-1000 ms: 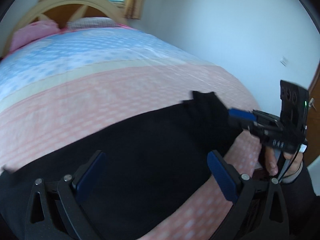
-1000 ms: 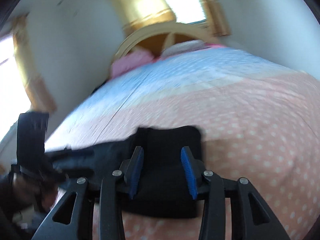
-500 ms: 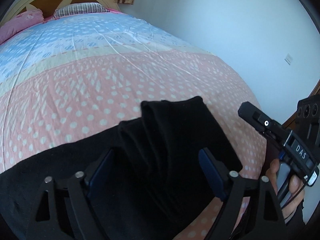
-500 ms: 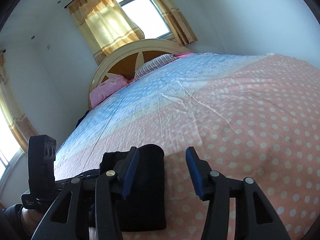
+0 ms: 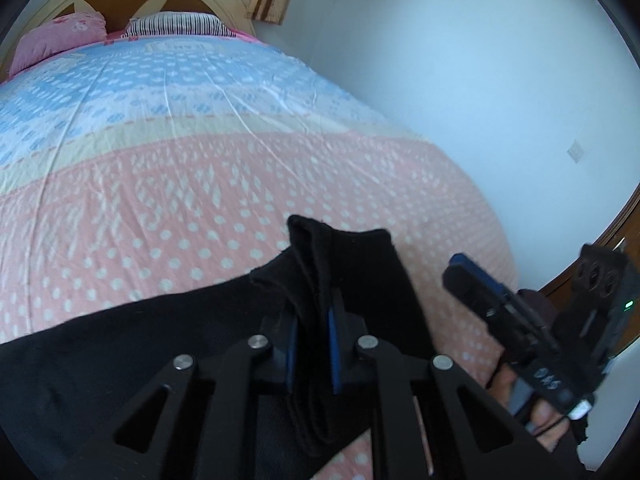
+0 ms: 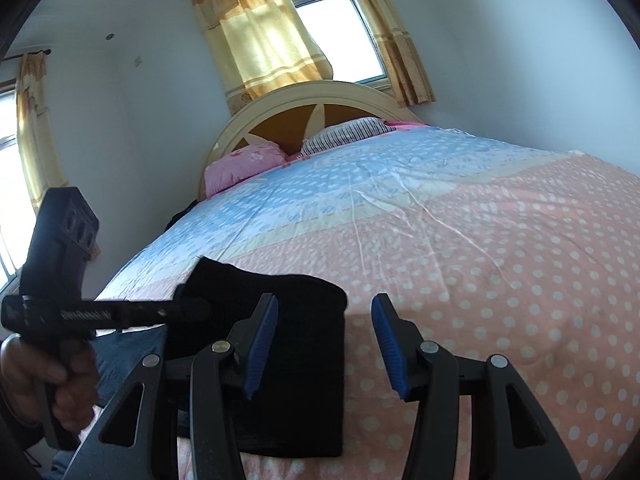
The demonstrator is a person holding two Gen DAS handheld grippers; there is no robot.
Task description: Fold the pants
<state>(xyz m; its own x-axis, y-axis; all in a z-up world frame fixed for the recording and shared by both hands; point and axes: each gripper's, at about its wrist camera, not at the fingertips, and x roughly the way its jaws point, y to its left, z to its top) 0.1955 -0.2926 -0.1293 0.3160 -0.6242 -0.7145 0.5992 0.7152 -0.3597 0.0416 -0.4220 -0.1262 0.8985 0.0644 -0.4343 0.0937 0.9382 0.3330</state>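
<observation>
Black pants (image 5: 120,360) lie across the near end of the bed, with a folded stack (image 6: 304,360) of them at the right end. My left gripper (image 5: 312,344) is shut, its blue pads pinching a raised fold of the black cloth. Seen from the right wrist, the left gripper (image 6: 192,308) reaches in from the left onto that stack. My right gripper (image 6: 324,344) is open just above the bed, its left finger over the stack's right edge and nothing pressed between its pads. In the left wrist view the right gripper (image 5: 468,276) hangs to the right of the pants.
The bed (image 6: 500,240) has a pink dotted cover near me and blue further back. Two pillows (image 6: 248,160) lean on the arched headboard (image 6: 320,96). A white wall (image 5: 480,100) runs along the bed's right side. Curtained windows (image 6: 280,32) stand behind.
The left gripper slid right along the pants and closed on a raised fold at the folded end. The right gripper let its jaws out a little and stands beside the stack.
</observation>
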